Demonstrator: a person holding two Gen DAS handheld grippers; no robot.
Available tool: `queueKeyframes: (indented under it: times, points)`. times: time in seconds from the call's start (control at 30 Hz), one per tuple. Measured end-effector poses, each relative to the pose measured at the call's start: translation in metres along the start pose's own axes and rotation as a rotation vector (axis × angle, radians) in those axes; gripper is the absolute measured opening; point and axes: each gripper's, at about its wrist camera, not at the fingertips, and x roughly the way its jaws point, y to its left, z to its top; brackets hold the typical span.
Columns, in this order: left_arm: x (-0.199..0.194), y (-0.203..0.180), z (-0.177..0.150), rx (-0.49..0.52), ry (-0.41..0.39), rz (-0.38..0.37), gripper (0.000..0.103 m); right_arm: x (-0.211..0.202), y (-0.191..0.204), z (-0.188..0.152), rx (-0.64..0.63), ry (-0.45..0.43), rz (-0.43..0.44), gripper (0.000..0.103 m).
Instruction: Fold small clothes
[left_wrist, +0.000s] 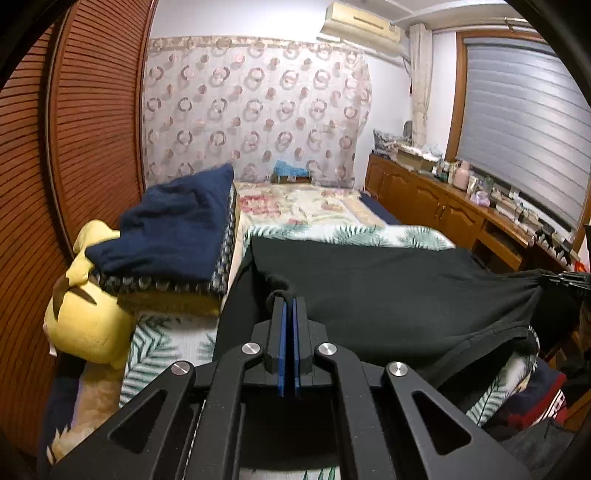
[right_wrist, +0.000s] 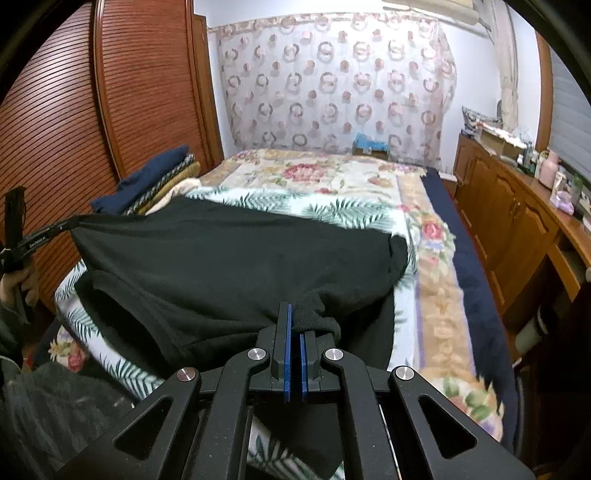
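Even indoor light – fisheye-bent edges, dark corners, maybe slight blur.

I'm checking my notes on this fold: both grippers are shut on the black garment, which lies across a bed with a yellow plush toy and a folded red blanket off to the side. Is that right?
One detail is wrong: the folded blanket is navy blue, not red, as the left wrist view shows. The rest holds: the left gripper and right gripper are shut on the black garment across the bed, with the yellow plush toy beside.

The black garment (left_wrist: 388, 295) hides much of the bed (left_wrist: 332, 206); its near edge drops out of sight behind the left hand-held gripper (left_wrist: 290, 302). At nine o'clock, a yellow plush (left_wrist: 85, 317) lies half buried under folded blankets (left_wrist: 173, 236). Worktop (left_wrist: 480, 206) clutter at three o'clock is too small to identify.
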Motion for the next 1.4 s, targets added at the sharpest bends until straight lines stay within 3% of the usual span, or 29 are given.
queueKeyframes:
  times: [0.07, 0.4, 0.5, 0.57, 0.63, 0.67, 0.9, 1.2, 1.4]
  points:
    - [0.009, 0.002, -0.010, 0.002, 0.037, 0.010, 0.003, 0.009, -0.001, -0.004, 0.004, 0.042, 0.033, 0.003]
    - [0.033, 0.009, -0.055, -0.010, 0.176, 0.034, 0.004, 0.045, -0.005, -0.024, 0.040, 0.171, 0.037, 0.003]
    - [0.033, 0.006, -0.058, -0.001, 0.190, 0.032, 0.004, 0.041, -0.009, -0.019, 0.057, 0.170, 0.036, 0.014]
    - [0.030, 0.005, -0.059, 0.009, 0.190, 0.026, 0.009, 0.034, -0.011, -0.016, 0.051, 0.166, 0.006, 0.022]
    - [0.027, 0.005, -0.058, 0.014, 0.183, 0.024, 0.025, 0.030, -0.016, -0.014, 0.060, 0.154, -0.023, 0.034]
    - [0.024, 0.006, -0.057, 0.011, 0.177, 0.023, 0.028, 0.029, -0.016, -0.014, 0.064, 0.150, -0.035, 0.037]
    - [0.022, 0.021, -0.053, -0.020, 0.170, 0.026, 0.072, 0.040, -0.025, -0.026, 0.110, 0.188, -0.099, 0.040]
    - [0.035, 0.046, -0.057, -0.048, 0.205, 0.097, 0.075, 0.048, -0.039, -0.030, 0.125, 0.183, -0.127, 0.040]
    - [0.047, 0.053, -0.059, -0.049, 0.241, 0.119, 0.075, 0.048, -0.037, -0.015, 0.103, 0.131, -0.133, 0.040]
